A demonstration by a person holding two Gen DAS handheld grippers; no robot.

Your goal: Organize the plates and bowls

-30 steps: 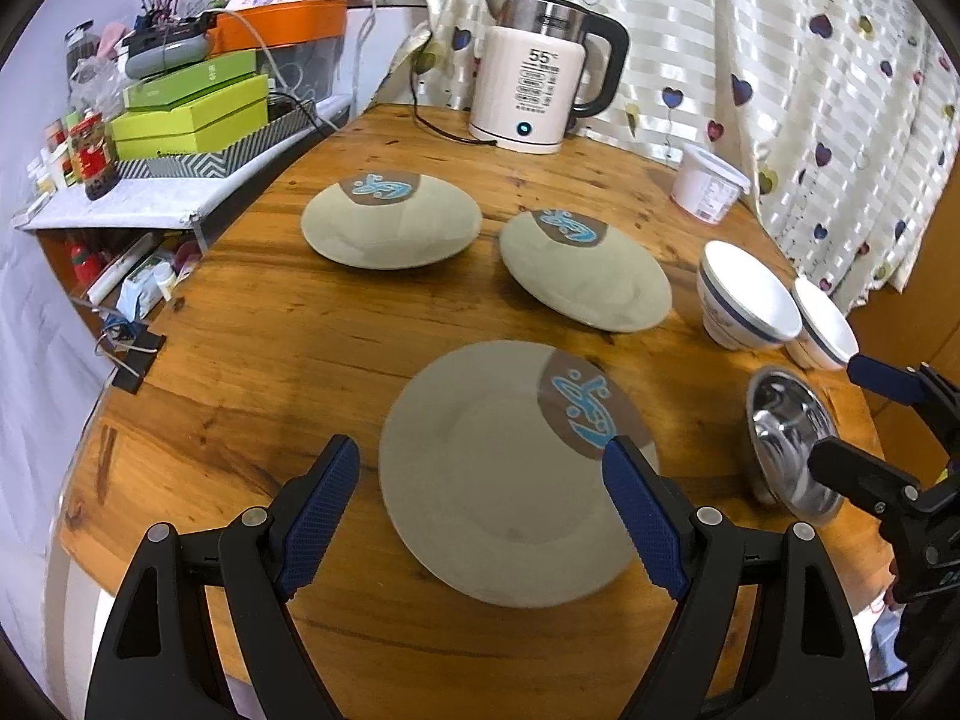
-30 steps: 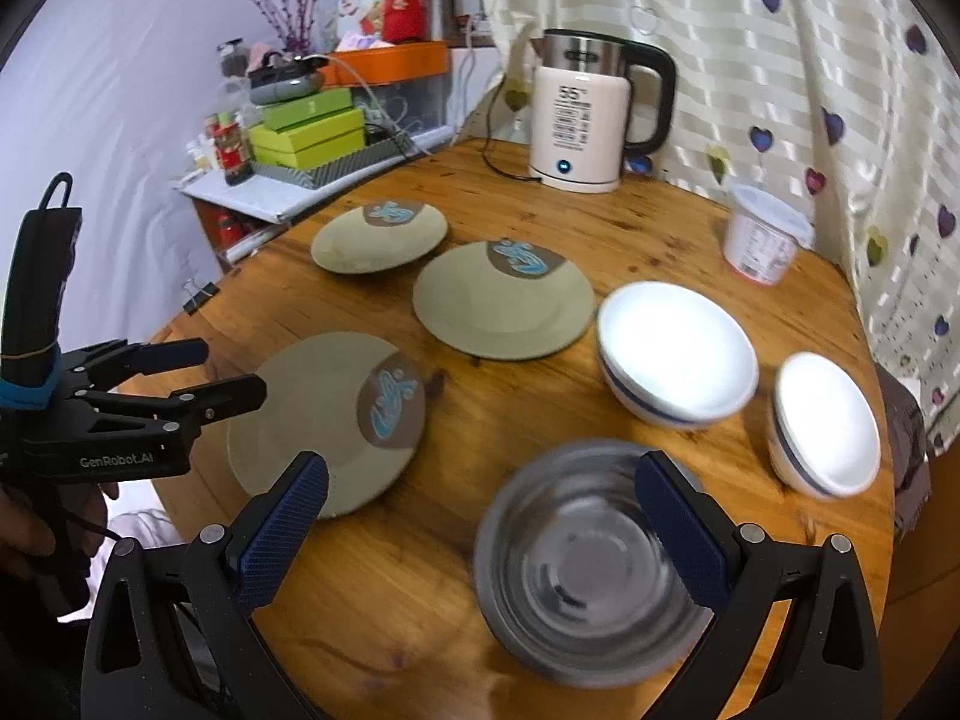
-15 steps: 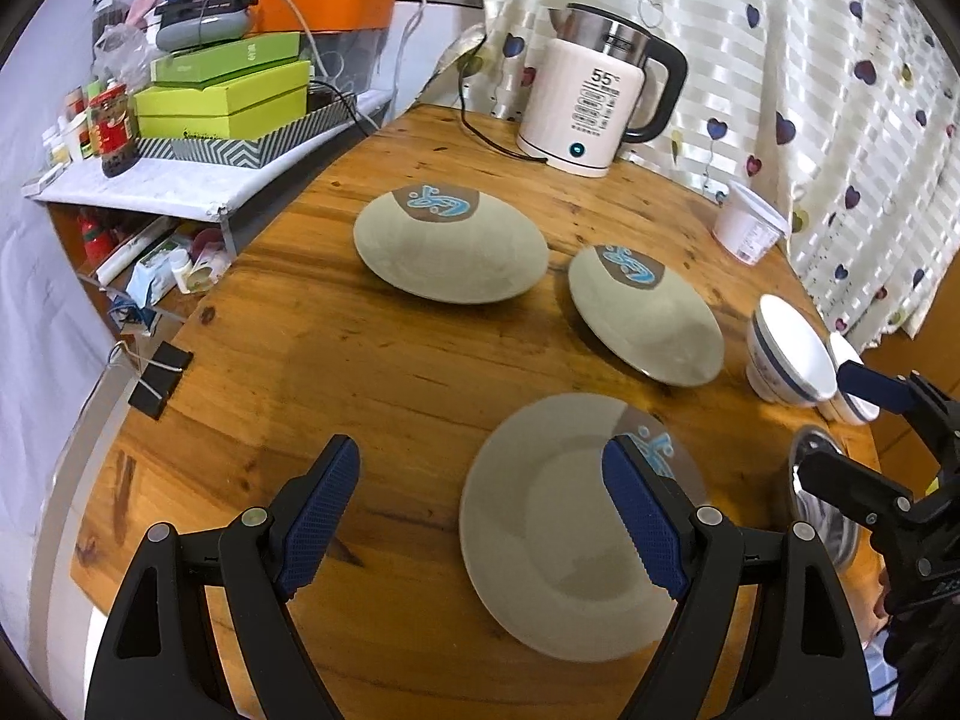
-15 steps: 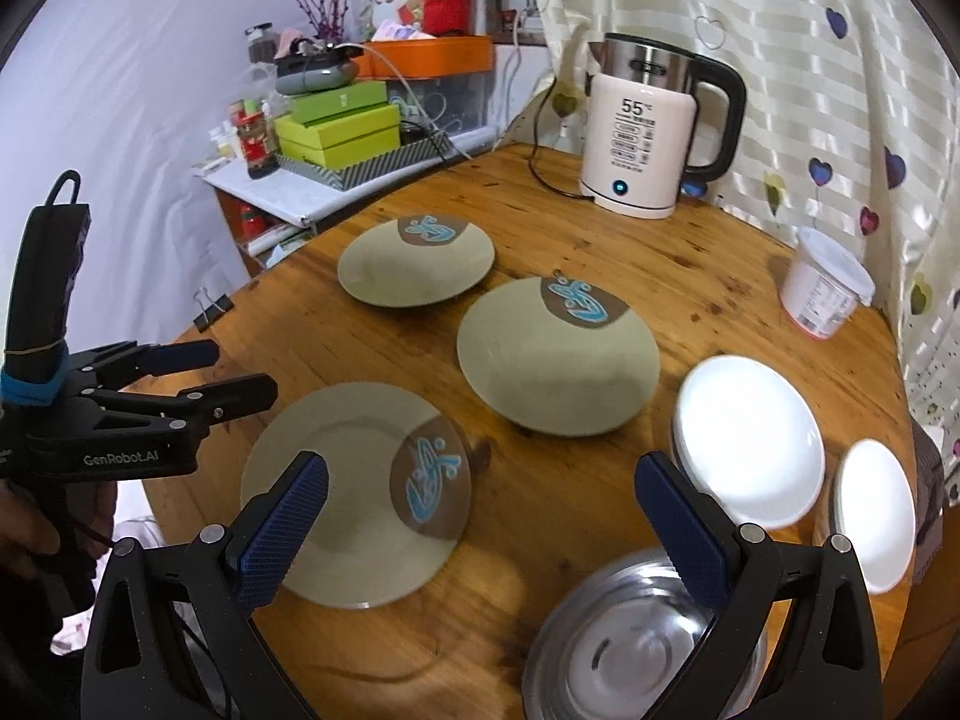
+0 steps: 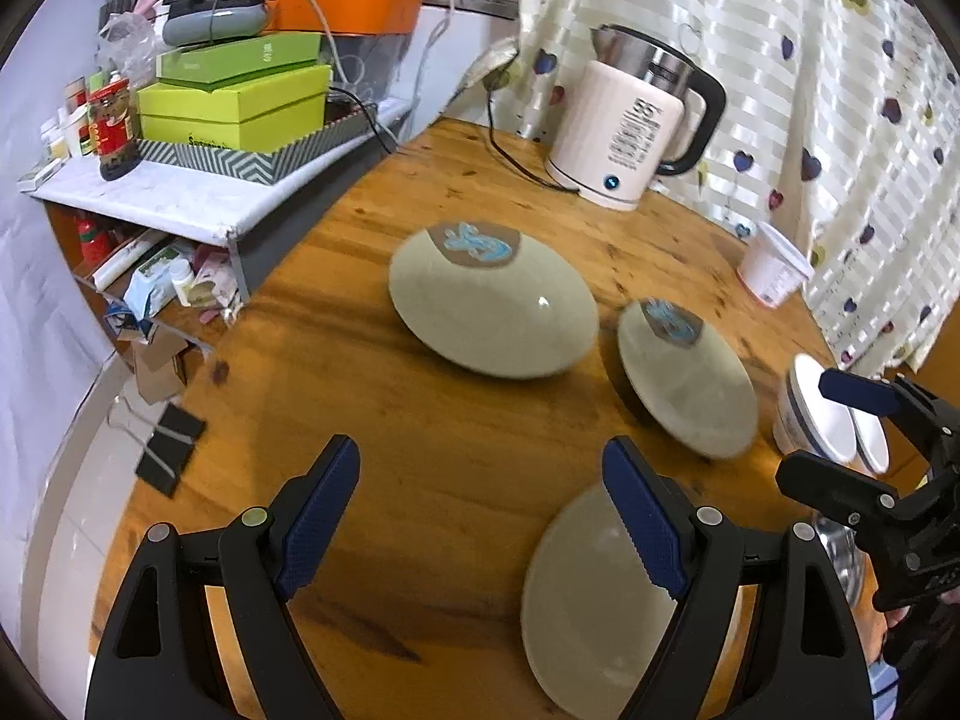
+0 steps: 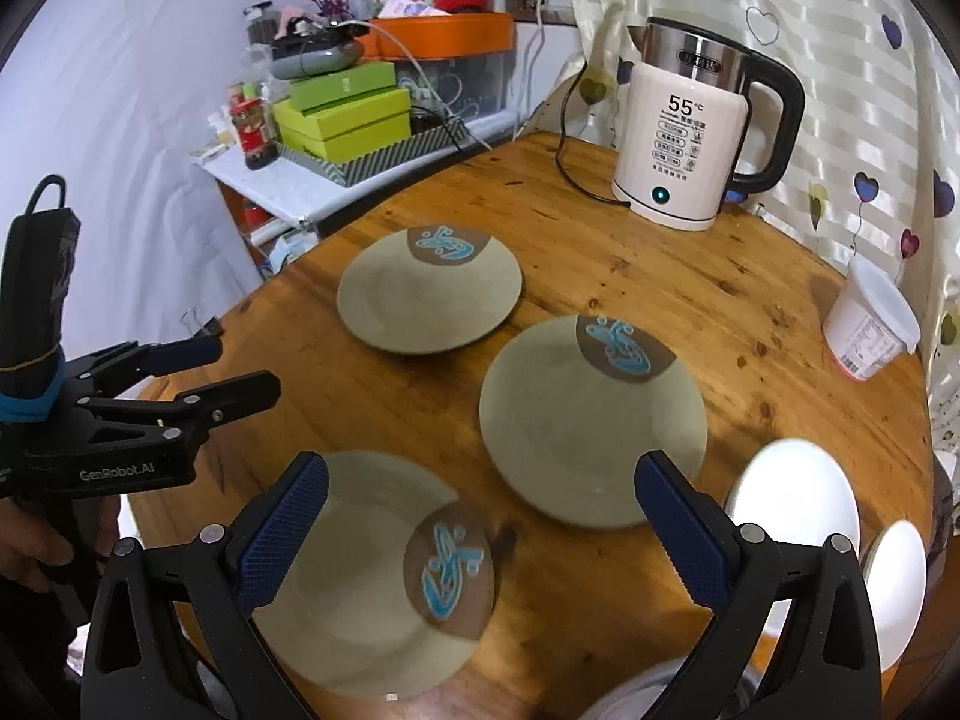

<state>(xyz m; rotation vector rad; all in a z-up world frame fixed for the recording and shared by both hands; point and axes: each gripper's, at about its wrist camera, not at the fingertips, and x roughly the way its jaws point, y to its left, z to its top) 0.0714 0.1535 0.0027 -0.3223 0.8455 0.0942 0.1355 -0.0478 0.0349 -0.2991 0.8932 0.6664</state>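
Three beige plates with blue fish marks lie on the round wooden table: a far plate [image 5: 492, 300] [image 6: 429, 297], a middle plate [image 5: 687, 384] [image 6: 591, 420] and a near plate [image 5: 600, 600] [image 6: 360, 576]. Two white bowls [image 6: 792, 498] [image 5: 822, 420] sit at the right, and only the steel bowl's rim [image 6: 630, 693] shows at the bottom edge. My left gripper [image 5: 480, 456] [image 6: 240, 369] hovers open over bare wood, left of the near plate. My right gripper [image 6: 480, 468] [image 5: 810, 429] is open above the near and middle plates, holding nothing.
A white kettle [image 6: 690, 138] with its cord stands at the table's back, and a yogurt tub [image 6: 870, 330] sits at the right by the curtain. A shelf with green boxes [image 5: 234, 102] adjoins the table's left. A binder clip [image 5: 168, 450] lies at the left edge.
Both views have swung left. The near plate has slid to the lower right of the left view, and the steel bowl has almost left the right view. Both grippers stay open and empty.
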